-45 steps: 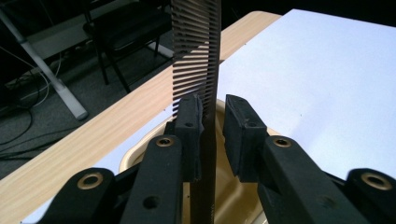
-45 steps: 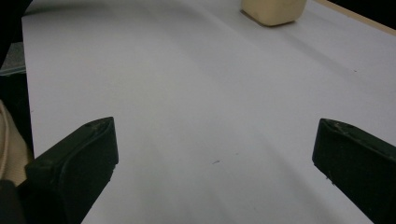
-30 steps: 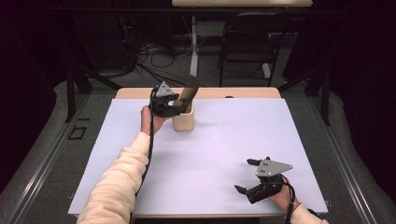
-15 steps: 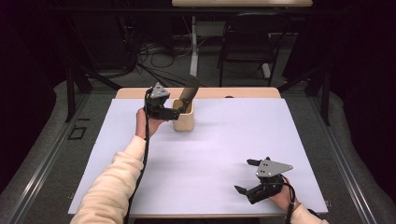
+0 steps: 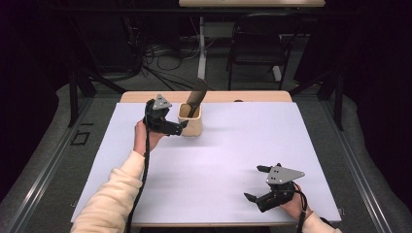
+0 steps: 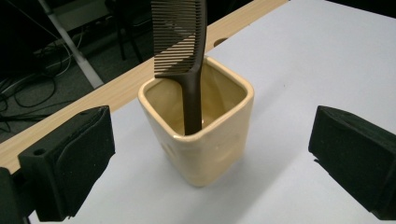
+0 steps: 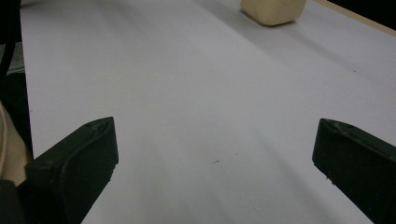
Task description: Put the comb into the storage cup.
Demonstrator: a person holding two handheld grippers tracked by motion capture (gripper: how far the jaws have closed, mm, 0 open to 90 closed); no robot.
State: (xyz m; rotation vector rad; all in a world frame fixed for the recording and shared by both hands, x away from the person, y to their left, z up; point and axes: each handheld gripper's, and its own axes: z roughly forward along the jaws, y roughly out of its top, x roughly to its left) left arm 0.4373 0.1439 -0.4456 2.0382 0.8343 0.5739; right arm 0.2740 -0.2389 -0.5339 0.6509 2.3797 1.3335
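Backing off to the left of the cream square cup [image 5: 190, 121], the left gripper [image 5: 180, 127] has just been spreading its jaws, which now stand wide with nothing pressed between them. Standing handle-down in the cup near the table's [image 5: 223, 160] far edge, the dark comb [image 5: 196, 96] leans right. At the near right corner, the right gripper [image 5: 256, 183] gapes empty.

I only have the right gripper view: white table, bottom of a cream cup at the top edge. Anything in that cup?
Observer: Yes, a dark brown comb stands in the cup, handle down, teeth up, leaning on the rim.
Operator: Left gripper holding it?
Observer: No. The left gripper sits just beside the cup; its jaws have just been opening and stand wide, with nothing pinched between them.
Operator: And mine?
Observer: The right gripper is open near the table's front right corner, far from the cup.
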